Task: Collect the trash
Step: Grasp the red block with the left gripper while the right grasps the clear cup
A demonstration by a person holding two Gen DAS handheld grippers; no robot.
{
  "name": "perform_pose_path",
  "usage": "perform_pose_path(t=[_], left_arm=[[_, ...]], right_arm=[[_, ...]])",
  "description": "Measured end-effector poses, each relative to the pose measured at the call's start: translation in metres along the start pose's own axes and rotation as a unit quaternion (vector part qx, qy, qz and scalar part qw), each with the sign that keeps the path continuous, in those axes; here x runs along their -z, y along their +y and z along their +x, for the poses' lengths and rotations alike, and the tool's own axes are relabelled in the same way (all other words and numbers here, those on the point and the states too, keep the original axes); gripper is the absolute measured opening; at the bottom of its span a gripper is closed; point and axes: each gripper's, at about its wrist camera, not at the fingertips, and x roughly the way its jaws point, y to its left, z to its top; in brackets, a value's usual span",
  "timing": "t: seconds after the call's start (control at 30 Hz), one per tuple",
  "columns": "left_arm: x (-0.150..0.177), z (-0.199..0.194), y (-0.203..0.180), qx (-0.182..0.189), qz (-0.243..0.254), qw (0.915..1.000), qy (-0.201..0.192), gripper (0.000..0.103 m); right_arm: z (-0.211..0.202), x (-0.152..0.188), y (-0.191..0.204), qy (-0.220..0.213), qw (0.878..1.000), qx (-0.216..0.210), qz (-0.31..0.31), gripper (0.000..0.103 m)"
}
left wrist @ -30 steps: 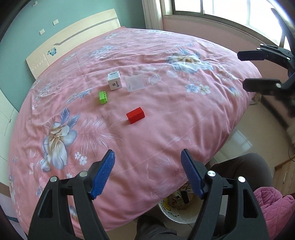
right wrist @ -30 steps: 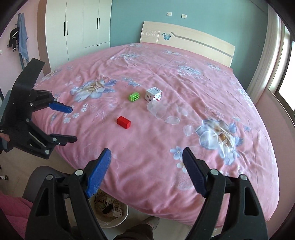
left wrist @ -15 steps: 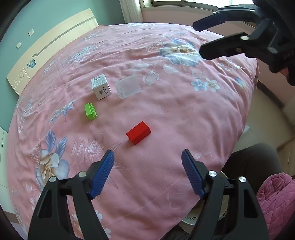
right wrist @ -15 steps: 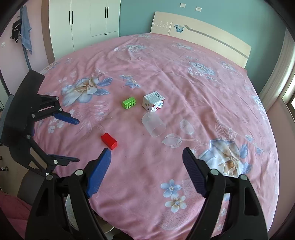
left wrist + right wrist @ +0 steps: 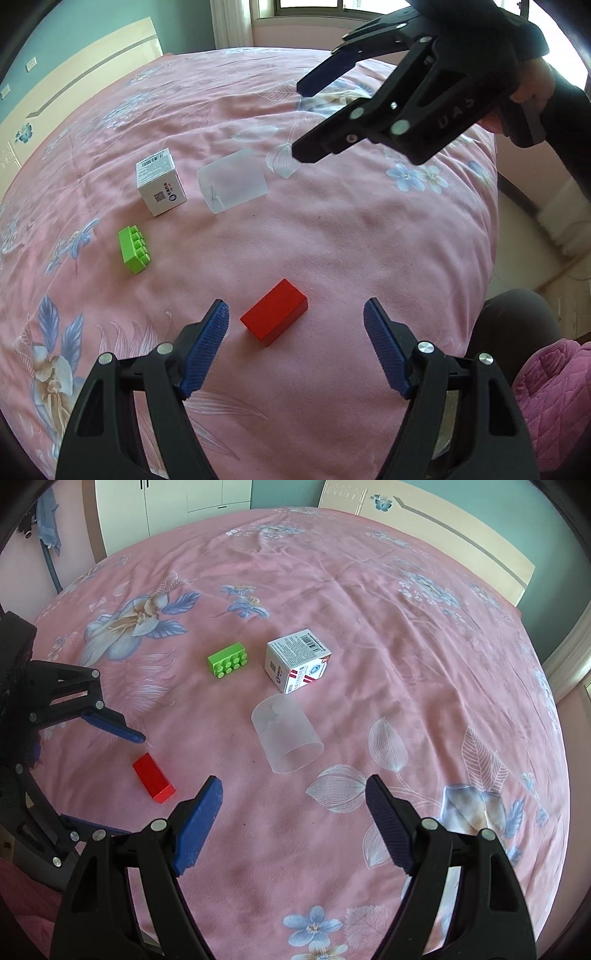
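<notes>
Hovering over the pink bedspread, both grippers spread wide

Left gripper (image 5: 295,325) sits low in the frame, released, red block (image 5: 274,317) lying between its fingers, probably not touching. Right gripper (image 5: 293,801) gapes empty too, frosted cup (image 5: 286,734) on its side just above it. Small white box (image 5: 297,660) and green brick (image 5: 227,661) sit mid-frame.
</notes>
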Motion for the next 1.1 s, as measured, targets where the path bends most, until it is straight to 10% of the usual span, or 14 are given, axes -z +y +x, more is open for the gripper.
perform_pose_path(t=[0.37, 0.73, 1.1], left_arm=[[-0.004, 0.027, 0.014, 0.054, 0.044, 0.9975, 0.002, 0.078], [0.003, 0.04, 0.036, 0.088, -0.028, 0.9957, 0.01, 0.043], [0.005, 0.036, 0.034, 0.053, -0.115, 0.9917, 0.025, 0.041]], right_arm=[[0.064, -0.029, -0.016, 0.041, 0.999, -0.007, -0.021, 0.079], [0.098, -0.042, -0.009, 0.055, 0.996, -0.03, -0.065, 0.079], [0.101, -0.029, 0.006, 0.046, 0.997, -0.039, -0.045, 0.052]])
